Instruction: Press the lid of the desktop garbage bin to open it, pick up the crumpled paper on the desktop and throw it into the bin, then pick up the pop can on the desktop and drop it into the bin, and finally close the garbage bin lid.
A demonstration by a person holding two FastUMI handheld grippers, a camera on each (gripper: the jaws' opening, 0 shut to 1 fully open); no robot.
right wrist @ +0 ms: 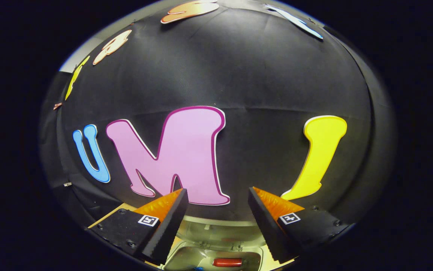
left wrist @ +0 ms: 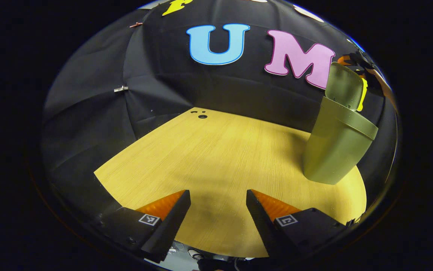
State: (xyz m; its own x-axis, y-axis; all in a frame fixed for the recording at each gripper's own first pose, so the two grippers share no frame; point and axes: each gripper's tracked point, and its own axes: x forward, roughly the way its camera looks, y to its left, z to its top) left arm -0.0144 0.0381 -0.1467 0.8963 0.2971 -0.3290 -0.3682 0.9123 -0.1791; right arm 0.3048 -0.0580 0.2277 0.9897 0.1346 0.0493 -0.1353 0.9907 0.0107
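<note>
The olive-green desktop bin (left wrist: 336, 150) stands at the right of the wooden table (left wrist: 216, 158), its lid (left wrist: 344, 86) tipped up and open. My left gripper (left wrist: 218, 203) hovers low over the near part of the table, left of the bin, open with nothing between its fingers. My right gripper (right wrist: 218, 201) is open and empty, held above the bin and facing the wall. Beneath it I see the bin's pale rim (right wrist: 220, 223) and, down inside, a red can-like object (right wrist: 227, 262). The crumpled paper is hidden from me.
Small dark holes (left wrist: 202, 116) mark the table's far edge by the wall. A dark and orange shape (left wrist: 353, 60) pokes out behind the top of the open lid. Bare tabletop stretches between my left gripper and the bin.
</note>
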